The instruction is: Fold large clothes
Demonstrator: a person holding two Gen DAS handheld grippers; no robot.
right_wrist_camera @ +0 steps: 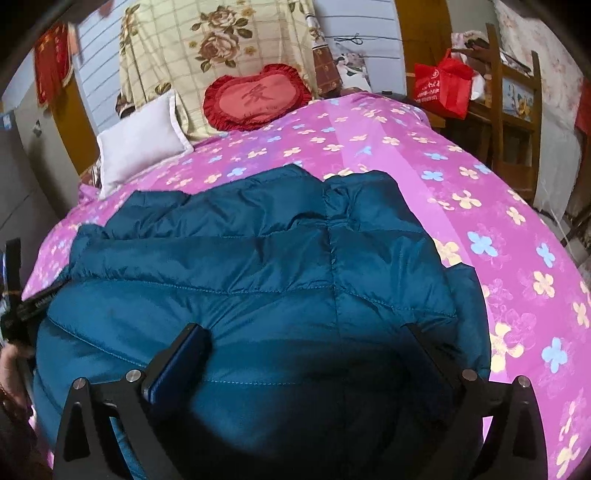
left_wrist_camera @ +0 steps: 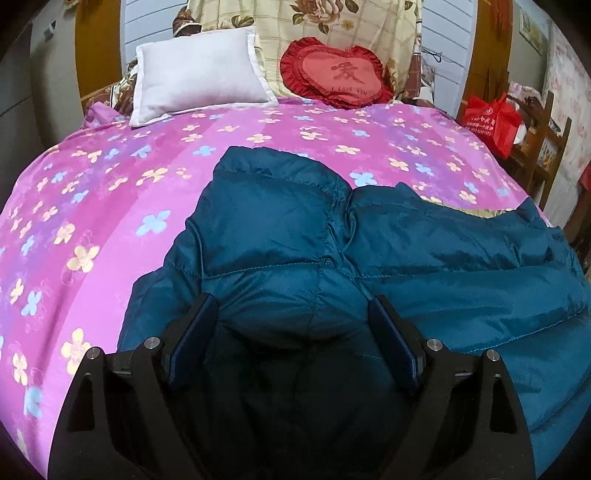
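A teal quilted down jacket (left_wrist_camera: 295, 236) lies spread on the pink flowered bed cover (left_wrist_camera: 92, 192). It also fills the middle of the right wrist view (right_wrist_camera: 258, 266). My left gripper (left_wrist_camera: 293, 306) is open, its fingers wide apart over the jacket's near left part, with puffy fabric bulging between them. My right gripper (right_wrist_camera: 306, 332) is open over the jacket's near right part, close to its right edge. The left gripper's black frame (right_wrist_camera: 14, 295) shows at the left edge of the right wrist view.
A white pillow (left_wrist_camera: 199, 74) and a red heart cushion (left_wrist_camera: 332, 70) lie at the head of the bed against a floral blanket (left_wrist_camera: 295, 22). A red bag (left_wrist_camera: 495, 118) sits on a wooden chair (right_wrist_camera: 513, 110) to the right of the bed.
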